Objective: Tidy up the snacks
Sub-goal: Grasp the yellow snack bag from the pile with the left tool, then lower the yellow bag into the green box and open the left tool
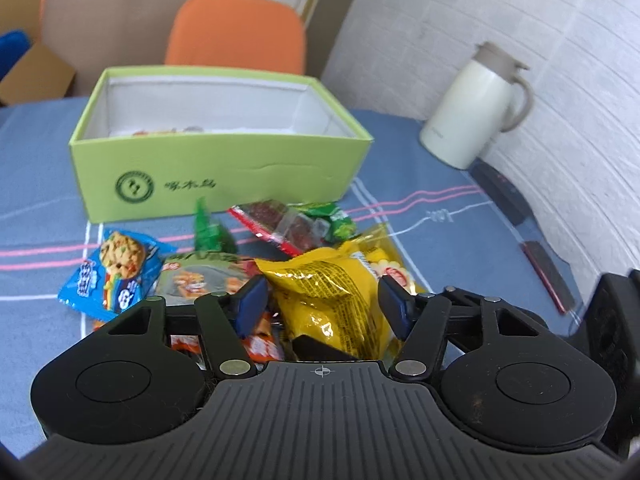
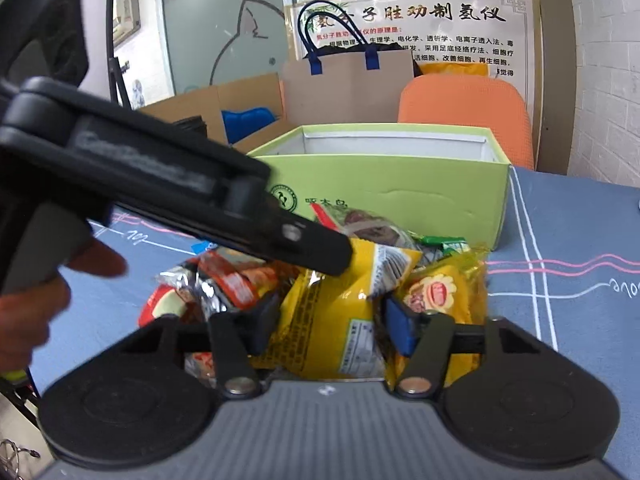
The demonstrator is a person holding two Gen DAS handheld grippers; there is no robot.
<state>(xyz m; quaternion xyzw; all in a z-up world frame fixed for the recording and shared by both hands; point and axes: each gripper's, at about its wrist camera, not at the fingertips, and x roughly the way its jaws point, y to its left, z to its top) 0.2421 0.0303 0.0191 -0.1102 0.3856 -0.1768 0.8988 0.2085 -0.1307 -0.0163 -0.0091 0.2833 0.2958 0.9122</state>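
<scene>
A heap of snack packets lies on the blue tablecloth in front of an open light-green box (image 1: 224, 168). My left gripper (image 1: 322, 300) is open, its blue pads on either side of a yellow packet (image 1: 332, 300) without pinching it. A blue cookie packet (image 1: 114, 276), a green candy (image 1: 208, 228) and a red packet (image 1: 272, 220) lie beyond. My right gripper (image 2: 328, 320) is open around the same yellow packet (image 2: 332, 320). The left gripper's body (image 2: 160, 184) crosses that view above the pile. The green box (image 2: 400, 184) stands behind and holds a few items.
A cream thermos jug (image 1: 476, 108) stands at the right by the white brick wall. An orange chair (image 1: 236, 32) and cardboard boxes (image 1: 116, 12) are behind the table. A dark strip (image 1: 548, 276) runs along the table's right edge. A hand (image 2: 32, 300) holds the left gripper.
</scene>
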